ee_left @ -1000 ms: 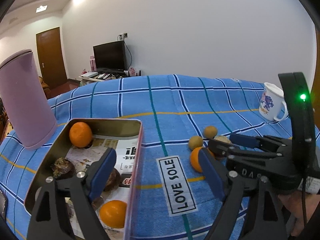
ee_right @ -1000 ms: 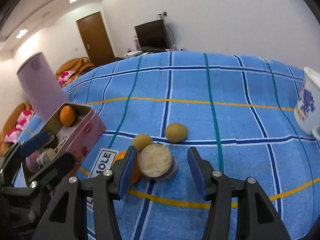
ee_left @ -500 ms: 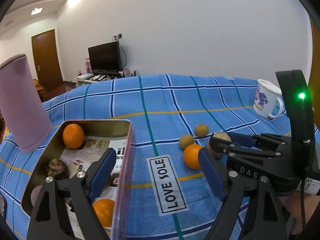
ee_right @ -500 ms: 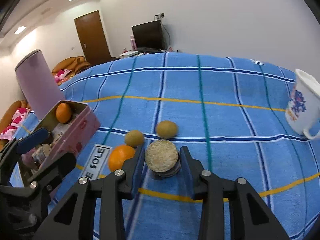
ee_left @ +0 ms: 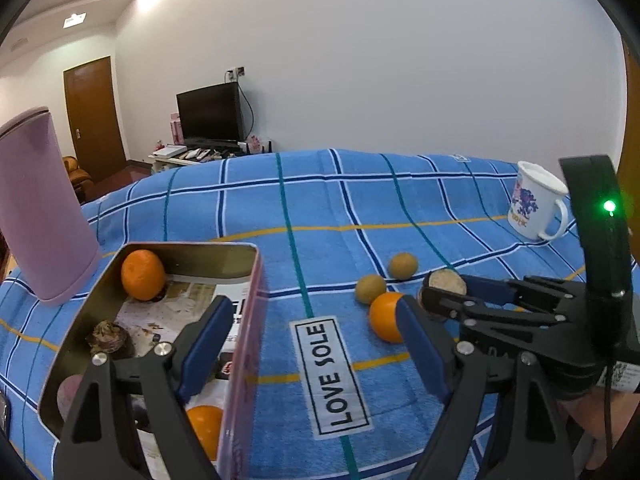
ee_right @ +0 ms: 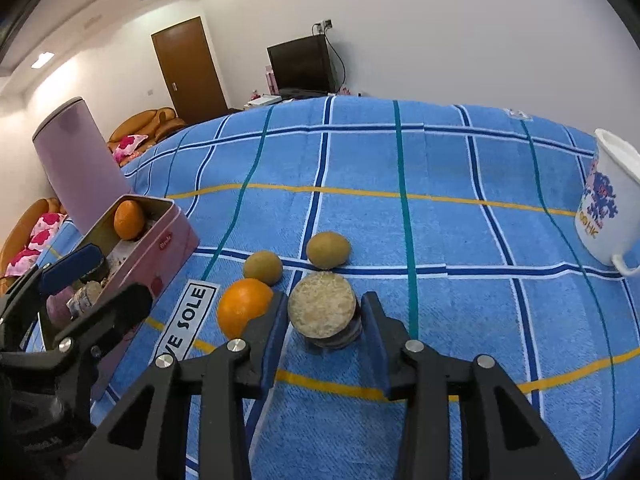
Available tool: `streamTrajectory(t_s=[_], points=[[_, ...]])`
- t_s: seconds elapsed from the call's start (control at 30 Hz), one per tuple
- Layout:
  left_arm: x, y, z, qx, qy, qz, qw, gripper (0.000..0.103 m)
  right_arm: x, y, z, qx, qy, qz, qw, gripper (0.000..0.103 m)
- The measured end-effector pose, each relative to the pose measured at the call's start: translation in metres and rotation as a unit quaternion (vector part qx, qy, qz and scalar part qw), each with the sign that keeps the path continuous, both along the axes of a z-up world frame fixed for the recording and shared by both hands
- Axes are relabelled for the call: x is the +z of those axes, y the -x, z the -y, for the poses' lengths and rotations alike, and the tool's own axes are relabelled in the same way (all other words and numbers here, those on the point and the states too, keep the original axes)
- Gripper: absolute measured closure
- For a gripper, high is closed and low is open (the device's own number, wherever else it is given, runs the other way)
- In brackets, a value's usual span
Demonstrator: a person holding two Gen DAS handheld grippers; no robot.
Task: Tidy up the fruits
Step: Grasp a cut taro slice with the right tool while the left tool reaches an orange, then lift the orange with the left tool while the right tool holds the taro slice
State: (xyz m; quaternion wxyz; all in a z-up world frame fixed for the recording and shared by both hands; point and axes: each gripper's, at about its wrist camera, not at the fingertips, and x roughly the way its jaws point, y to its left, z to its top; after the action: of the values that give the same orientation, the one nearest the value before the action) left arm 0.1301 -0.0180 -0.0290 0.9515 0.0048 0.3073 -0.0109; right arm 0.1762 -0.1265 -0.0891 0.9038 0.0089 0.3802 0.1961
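Blue checked cloth: it covered the bench (ee_right: 440, 168), where the loose fruit lay near the "LOVE SOLE" label (ee_left: 330, 372).
Tin: the open pink tin (ee_right: 160, 246) stood on the left beside a tall pink canister (ee_right: 80, 160); one orange in the tin (ee_left: 143, 274) sat at its far end, a second orange near the front (ee_left: 204, 428), plus a few dark, shrivelled pieces I could not identify.
Right gripper: the right gripper (ee_right: 324, 316) had its fingers narrow, pressed on both sides of a cut round fruit (ee_right: 322, 305) with a pale top face and dark rind; log hinted at a slight loosening, yet the pads appeared in contact.
Left gripper: the left gripper (ee_left: 308, 340) hovered with fingers wide and nothing between them, one finger over the tin.
Left on the cloth: a loose orange (ee_right: 244, 306) touching the right gripper's left finger, and two small brown fruits (ee_right: 263, 266) (ee_right: 328, 249) just behind.
Mug: a white mug (ee_right: 608, 216) stood well apart on the right.
Progress: partly done, by my reading; four fruits remained outside.
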Motion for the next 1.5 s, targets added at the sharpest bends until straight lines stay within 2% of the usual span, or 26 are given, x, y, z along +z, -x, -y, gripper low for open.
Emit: streamTrajectory(t_s=[0.17,0.4,0.63,0.7,0.77,0.83,1.13,1.5], points=[[-0.005,-0.004,0.007,-0.009,0.009,-0.011,0.9998,0.017,0.003,0.005,0.005,-0.021,0.012,0.014,1.0,0.065],[-0.012,-0.013,0.024,-0.035,0.015,-0.03,0.9988,0.021,0.004,0.005,0.03,-0.066,-0.005,0.01,0.998,0.065],[-0.021,-0.03,0.036,-0.058,0.026,-0.061,0.9961,0.042,0.005,0.006,0.034,-0.074,-0.004,0.012,0.997,0.065],[-0.026,-0.036,0.036,-0.066,0.038,-0.075,0.9942,0.043,0.005,0.007,0.035,-0.075,-0.005,0.012,0.997,0.065],[-0.03,-0.041,0.037,-0.07,0.041,-0.087,0.9929,0.056,0.004,0.007,0.035,-0.075,-0.004,0.012,0.997,0.065],[-0.033,-0.044,0.04,-0.087,0.051,-0.098,0.99,0.063,0.005,0.007,0.032,-0.072,-0.001,0.014,0.997,0.065],[-0.032,-0.041,0.035,-0.086,0.066,-0.092,0.9898,0.064,0.008,0.01,0.025,-0.058,0.007,0.029,0.998,0.065],[-0.018,-0.025,0.029,-0.073,0.049,-0.046,0.9951,0.064,0.013,0.017,0.023,-0.047,0.001,0.052,0.998,0.065]])
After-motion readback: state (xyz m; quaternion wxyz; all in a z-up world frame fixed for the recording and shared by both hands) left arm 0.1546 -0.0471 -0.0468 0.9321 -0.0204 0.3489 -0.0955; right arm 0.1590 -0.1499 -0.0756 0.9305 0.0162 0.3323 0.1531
